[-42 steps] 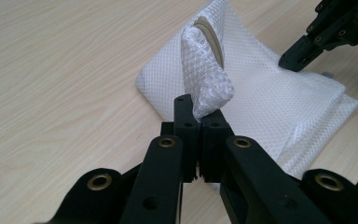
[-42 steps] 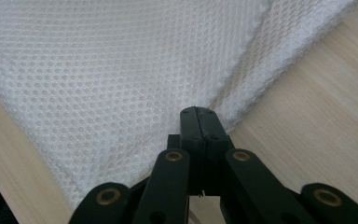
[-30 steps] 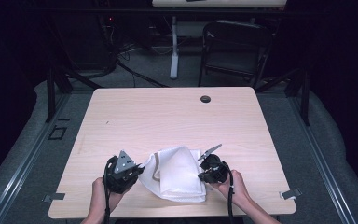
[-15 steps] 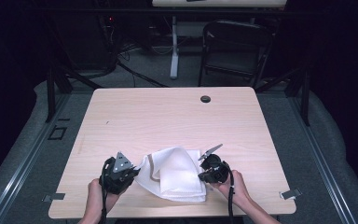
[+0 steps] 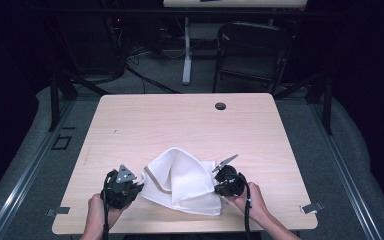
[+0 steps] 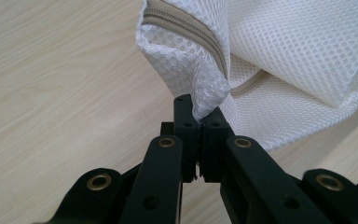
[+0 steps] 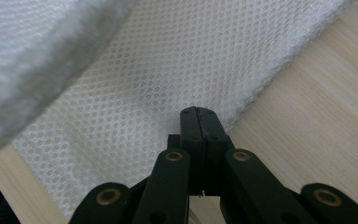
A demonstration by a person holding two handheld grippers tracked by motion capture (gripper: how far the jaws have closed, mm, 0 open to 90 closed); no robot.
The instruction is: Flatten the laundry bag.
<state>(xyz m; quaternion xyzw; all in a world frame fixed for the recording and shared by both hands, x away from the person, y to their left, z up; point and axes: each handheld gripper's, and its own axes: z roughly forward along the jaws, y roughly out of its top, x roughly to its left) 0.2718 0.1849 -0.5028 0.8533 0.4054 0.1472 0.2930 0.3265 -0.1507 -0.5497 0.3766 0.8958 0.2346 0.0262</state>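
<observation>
High view: nearest the person's edge of the bench (image 5: pixel 130 125), two hands come in from below, each with a hand-held gripper, one either side of a white mesh bag (image 5: pixel 182 180). The left hand-held gripper (image 5: pixel 130 185) sits at the bag's left corner; the left gripper view shows its jaws closed on a pinch of mesh (image 6: pixel 205 100) right beside the beige zipper (image 6: pixel 186 32), and the fabric rises from that pinch, so the corner seems lifted off the wood. Gripping next to the zipper looks purposeful: the stitched seam is the firmest part of a limp net and gives a hold that should not slip.

The right hand-held gripper (image 5: pixel 225 181) is at the bag's right edge. In the right gripper view its jaws stand pressed together over the flat mesh (image 7: pixel 144 107) near its border; whether they hold a fold or merely press down on it, I cannot tell. Either way, it appears to anchor that side while the other is raised.

Between them the bag humps up into a loose fold, likely being turned or opened out. Farther off the bench is bare wood, with a dark cable hole (image 5: pixel 220 106) near its far edge; beyond stands a chair (image 5: pixel 252 55).
</observation>
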